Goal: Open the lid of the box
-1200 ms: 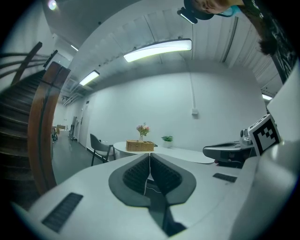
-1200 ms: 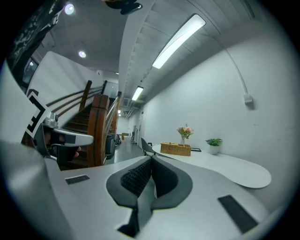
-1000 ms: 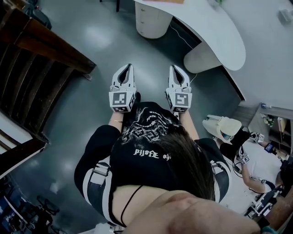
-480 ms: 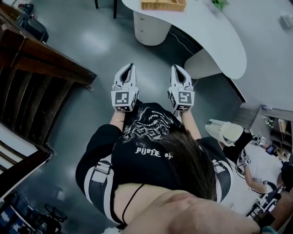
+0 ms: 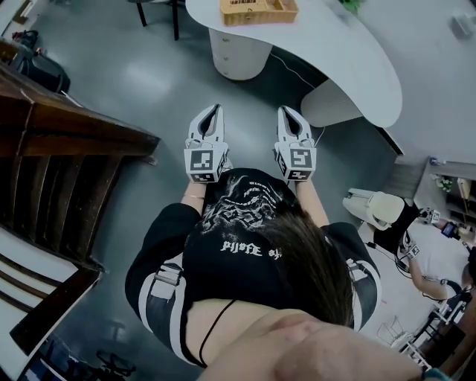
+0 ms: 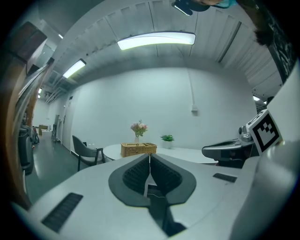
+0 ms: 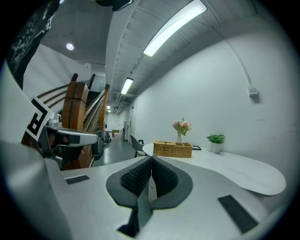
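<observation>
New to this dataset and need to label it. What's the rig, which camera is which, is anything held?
No robot: a person carries a two-jaw gripper in each hand. The top-down picture is from a camera on the person's head; left gripper at its left, right gripper at its right. The other two pictures look along each gripper's own jaws. Both pairs of jaws are shut, nothing between them. Ahead, a white table bears a wicker box, flowers and a potted plant. The box is some way off, untouched.
</observation>
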Action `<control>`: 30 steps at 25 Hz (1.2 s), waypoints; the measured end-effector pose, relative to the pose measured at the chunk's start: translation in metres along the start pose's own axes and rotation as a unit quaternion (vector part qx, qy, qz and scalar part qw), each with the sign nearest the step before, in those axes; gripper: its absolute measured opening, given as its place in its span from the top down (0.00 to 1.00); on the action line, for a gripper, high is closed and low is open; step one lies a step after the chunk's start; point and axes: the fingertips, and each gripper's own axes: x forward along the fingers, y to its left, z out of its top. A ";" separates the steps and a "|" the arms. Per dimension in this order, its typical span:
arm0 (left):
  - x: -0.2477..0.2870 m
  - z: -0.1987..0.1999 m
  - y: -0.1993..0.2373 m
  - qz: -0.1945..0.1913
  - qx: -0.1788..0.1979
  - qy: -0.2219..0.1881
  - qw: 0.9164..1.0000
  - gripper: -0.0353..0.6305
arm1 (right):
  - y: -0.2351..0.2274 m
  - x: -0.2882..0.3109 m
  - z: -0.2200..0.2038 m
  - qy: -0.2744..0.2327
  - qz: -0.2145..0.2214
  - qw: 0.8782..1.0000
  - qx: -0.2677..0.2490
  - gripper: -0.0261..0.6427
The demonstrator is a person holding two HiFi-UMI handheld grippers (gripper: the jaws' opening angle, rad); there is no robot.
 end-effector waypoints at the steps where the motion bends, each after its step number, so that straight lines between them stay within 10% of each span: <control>1: 0.004 0.000 0.005 -0.003 -0.001 0.000 1.000 0.91 | 0.001 0.005 0.000 0.000 -0.005 1.000 0.001 0.92; 30: 0.094 -0.007 0.049 0.031 -0.025 0.019 0.999 0.91 | -0.036 0.119 0.005 0.009 0.031 0.999 0.038 0.92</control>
